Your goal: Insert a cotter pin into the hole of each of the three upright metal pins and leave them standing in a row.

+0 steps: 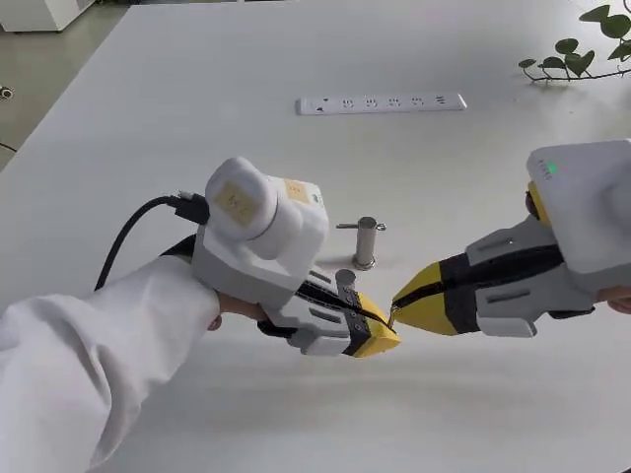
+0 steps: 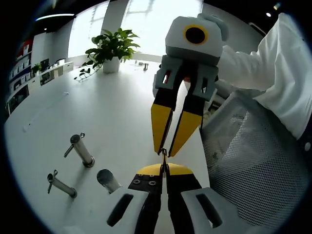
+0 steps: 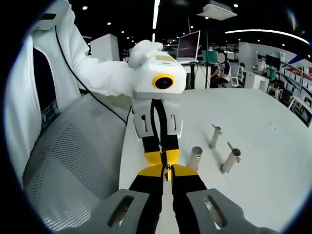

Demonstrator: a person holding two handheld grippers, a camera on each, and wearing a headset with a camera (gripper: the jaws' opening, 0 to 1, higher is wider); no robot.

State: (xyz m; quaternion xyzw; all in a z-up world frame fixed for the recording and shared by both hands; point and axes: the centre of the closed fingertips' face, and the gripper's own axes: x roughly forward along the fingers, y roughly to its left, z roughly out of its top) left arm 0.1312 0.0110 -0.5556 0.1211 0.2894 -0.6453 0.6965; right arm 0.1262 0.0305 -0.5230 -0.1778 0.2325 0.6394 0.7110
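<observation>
Jaws of the left gripper (image 2: 164,168) and right gripper (image 2: 163,151) both pinch shut, tip to tip, on one small cotter pin (image 2: 164,159) near the bare metal pin (image 2: 108,180) on the counter (image 2: 122,122); a mistimed release could drop it.

The left tongs (image 1: 391,337) are hiding most of one pin (image 1: 345,280), so just its top is peeking out. The cotter pin (image 1: 392,315) between the two tips is looking too tiny to tell its shape. The picture's edge is cutting off the right tongs (image 1: 397,300), the plant (image 1: 582,54) and the sleeve (image 1: 89,365). The surface (image 1: 197,99) is running off the bottom too.
</observation>
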